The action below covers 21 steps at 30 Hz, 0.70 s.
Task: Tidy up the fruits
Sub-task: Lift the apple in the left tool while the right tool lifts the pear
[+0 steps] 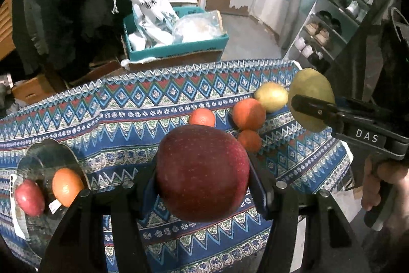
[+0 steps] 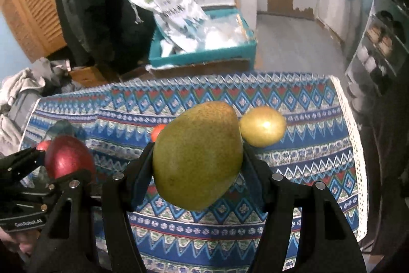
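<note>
The left tongs (image 1: 202, 178) are clamped on a red apple (image 1: 202, 173), both fingers pressed against its sides, and hold it clear above the tabletop (image 1: 143, 124), which wears a blue patterned cloth. The right tongs (image 2: 198, 165) grip a green pear (image 2: 198, 157) the same way, also lifted off the cloth; in the left wrist view that pear (image 1: 310, 99) shows at the right edge, pinched by a black finger, with a hand (image 1: 381, 186) on the handle below. Left on the cloth are a yellow pear (image 1: 272, 96), a large orange (image 1: 248, 113) touching it, and two smaller oranges (image 1: 202, 117) (image 1: 249, 141) near it, the lower one just beside the large orange. At the left end stands a glass bowl (image 1: 41, 152) (clear, with a scalloped rim) holding a small apple (image 1: 29, 197) and an orange (image 1: 67, 186). In the right wrist view the red apple (image 2: 69, 157) sits at the left in the other tongs, and the yellow pear (image 2: 263, 126) lies just behind the held one.
</note>
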### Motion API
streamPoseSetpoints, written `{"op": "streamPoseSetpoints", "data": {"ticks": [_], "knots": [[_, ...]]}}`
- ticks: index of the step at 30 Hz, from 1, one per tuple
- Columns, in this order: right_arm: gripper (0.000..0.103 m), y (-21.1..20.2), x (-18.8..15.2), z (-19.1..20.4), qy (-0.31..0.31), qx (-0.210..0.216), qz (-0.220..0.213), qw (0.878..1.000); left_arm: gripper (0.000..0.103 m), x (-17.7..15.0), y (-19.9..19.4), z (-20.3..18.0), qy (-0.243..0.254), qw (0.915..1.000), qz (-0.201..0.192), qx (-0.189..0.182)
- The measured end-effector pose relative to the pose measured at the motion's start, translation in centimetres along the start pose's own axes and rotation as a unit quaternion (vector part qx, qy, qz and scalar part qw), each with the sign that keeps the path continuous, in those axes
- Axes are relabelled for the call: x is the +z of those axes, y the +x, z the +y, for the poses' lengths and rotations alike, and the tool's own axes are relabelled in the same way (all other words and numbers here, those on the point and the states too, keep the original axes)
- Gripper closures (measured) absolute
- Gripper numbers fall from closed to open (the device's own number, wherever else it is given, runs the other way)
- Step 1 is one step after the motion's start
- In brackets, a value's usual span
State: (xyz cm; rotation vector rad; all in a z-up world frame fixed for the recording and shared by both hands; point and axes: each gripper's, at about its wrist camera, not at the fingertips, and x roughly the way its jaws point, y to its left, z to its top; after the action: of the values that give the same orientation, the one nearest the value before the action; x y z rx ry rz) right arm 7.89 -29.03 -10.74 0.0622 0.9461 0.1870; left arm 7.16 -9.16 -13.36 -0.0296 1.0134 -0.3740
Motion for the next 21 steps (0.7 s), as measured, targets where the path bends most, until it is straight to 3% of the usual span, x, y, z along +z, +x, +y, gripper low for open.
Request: {"op": "streamPoseSetpoints", "data": {"ticks": [21], "knots": [[0.039,-4.3,1.7,4.8,-0.038,0.035,-0.05,0.997,0.041,0.0,-6.6,2.3,-0.012,0.998,-0.062,0.009]]}}
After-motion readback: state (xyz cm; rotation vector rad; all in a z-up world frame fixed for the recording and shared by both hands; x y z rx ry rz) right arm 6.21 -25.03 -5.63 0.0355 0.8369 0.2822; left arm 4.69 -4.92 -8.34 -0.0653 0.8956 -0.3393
